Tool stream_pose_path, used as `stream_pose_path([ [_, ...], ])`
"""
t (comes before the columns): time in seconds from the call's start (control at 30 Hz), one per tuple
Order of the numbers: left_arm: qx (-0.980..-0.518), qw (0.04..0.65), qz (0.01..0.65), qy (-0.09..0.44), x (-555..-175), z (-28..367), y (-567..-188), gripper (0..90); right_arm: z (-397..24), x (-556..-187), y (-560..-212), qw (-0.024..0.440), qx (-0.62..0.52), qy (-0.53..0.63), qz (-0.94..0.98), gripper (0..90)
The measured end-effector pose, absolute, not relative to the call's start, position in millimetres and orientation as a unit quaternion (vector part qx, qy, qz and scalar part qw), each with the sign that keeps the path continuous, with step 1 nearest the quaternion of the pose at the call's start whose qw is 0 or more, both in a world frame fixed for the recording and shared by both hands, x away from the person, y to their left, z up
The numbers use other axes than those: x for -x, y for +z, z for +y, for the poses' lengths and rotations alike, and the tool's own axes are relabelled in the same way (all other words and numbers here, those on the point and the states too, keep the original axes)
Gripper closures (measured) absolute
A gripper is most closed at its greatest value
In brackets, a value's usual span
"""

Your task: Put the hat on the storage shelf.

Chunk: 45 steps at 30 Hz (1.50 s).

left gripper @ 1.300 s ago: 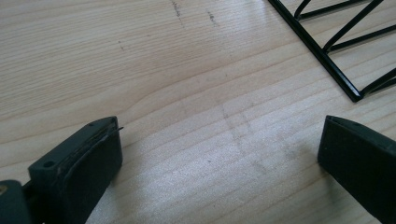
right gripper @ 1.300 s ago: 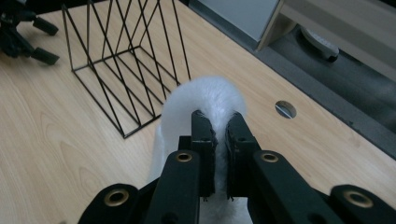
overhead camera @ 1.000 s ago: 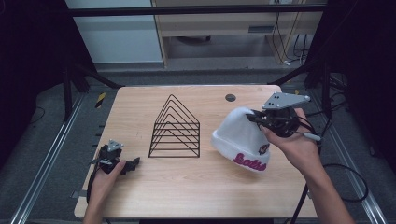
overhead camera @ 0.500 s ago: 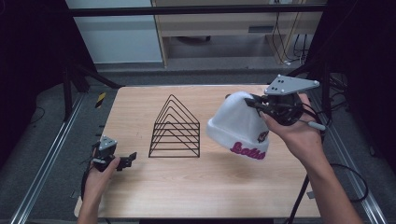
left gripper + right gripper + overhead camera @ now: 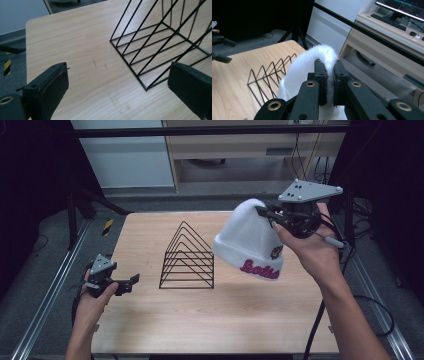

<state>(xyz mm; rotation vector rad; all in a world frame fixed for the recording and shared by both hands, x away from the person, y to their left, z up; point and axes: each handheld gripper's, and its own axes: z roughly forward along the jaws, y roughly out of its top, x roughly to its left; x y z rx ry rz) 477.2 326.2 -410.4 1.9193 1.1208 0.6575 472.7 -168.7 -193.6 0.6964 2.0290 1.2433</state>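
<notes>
Clearly the white hat (image 5: 250,240) is soft, light and floppy: the right tool (image 5: 272,216) has it clenched by a pinch of fabric at the crown, hanging just right of the wire rack (image 5: 187,257), clear of the counter (image 5: 210,320). Its cuff carries pink script, perhaps "Solid", too blurred to be sure. The left tool (image 5: 131,283) stands released and empty, left of the rack.

The right tongs (image 5: 264,213) have lifted the white beanie (image 5: 248,242) off the table (image 5: 150,320).

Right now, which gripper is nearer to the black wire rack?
Left. The left gripper sits low at the table edge just beside the wire rack, jaws open toward it. The right gripper is raised off to the rack's other side, holding the white beanie.
</notes>
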Motion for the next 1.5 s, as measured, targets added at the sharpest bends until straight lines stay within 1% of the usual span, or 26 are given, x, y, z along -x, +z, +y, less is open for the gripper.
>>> stream_pose_path([
  [0.4,-0.770,0.411,0.413,0.259,-475.8,312.2,-381.9,2.9,-142.0,-485.3,-173.1,0.332,-0.250,0.482,0.772,84.6],
  [0.6,-0.769,0.434,0.398,0.250,-474.6,305.8,-368.1,3.1,-128.0,-491.6,-168.0,0.331,-0.241,0.486,0.772,84.6],
  [0.83,-0.774,0.440,0.381,0.249,-473.7,297.5,-358.3,3.3,-109.0,-498.8,-163.2,0.328,-0.226,0.496,0.772,84.5],
  [1.2,-0.778,0.453,0.357,0.247,-474.5,281.3,-342.5,4.2,-97.3,-503.3,-160.3,0.320,-0.219,0.516,0.764,84.5],
  [1.5,-0.784,0.469,0.331,0.235,-485.2,256.7,-320.7,6.8,-89.1,-509.9,-160.7,0.310,-0.214,0.527,0.762,84.5],
])
